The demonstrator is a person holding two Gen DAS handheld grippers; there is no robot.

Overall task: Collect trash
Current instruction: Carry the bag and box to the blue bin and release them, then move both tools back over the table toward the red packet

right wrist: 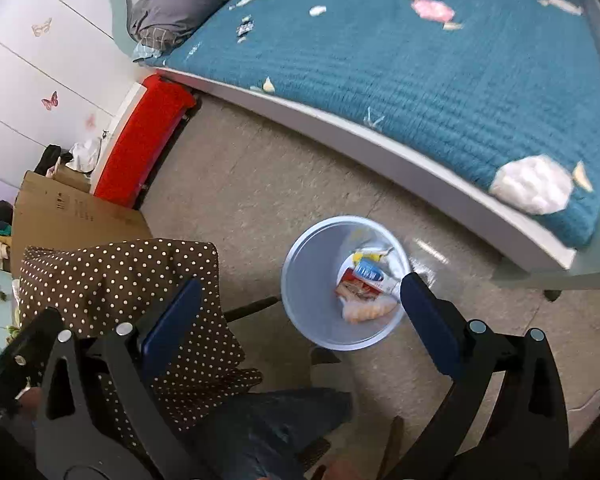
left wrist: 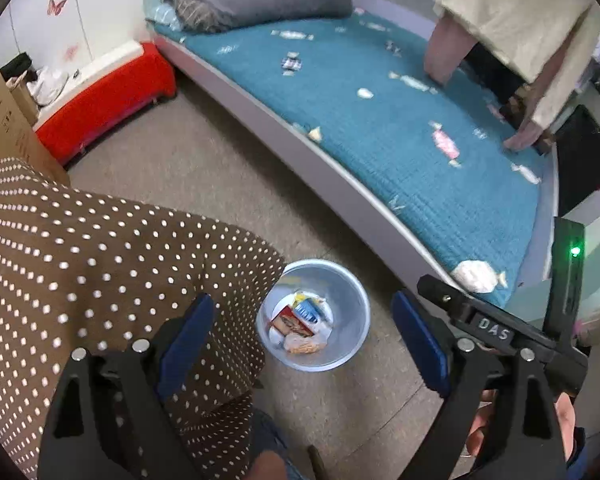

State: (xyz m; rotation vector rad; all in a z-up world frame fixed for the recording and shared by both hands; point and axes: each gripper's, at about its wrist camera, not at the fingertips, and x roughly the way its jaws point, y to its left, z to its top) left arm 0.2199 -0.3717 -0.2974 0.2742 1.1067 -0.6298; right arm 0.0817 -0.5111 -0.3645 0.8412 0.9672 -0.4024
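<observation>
Both claws released, nothing gripped: left gripper, right gripper hung over bin, lower centre. Best kept centred above rim so wrappers landed inside.

left gripper: black frame, silver screws | fingers: blue pads | marking: "DAS"
</observation>
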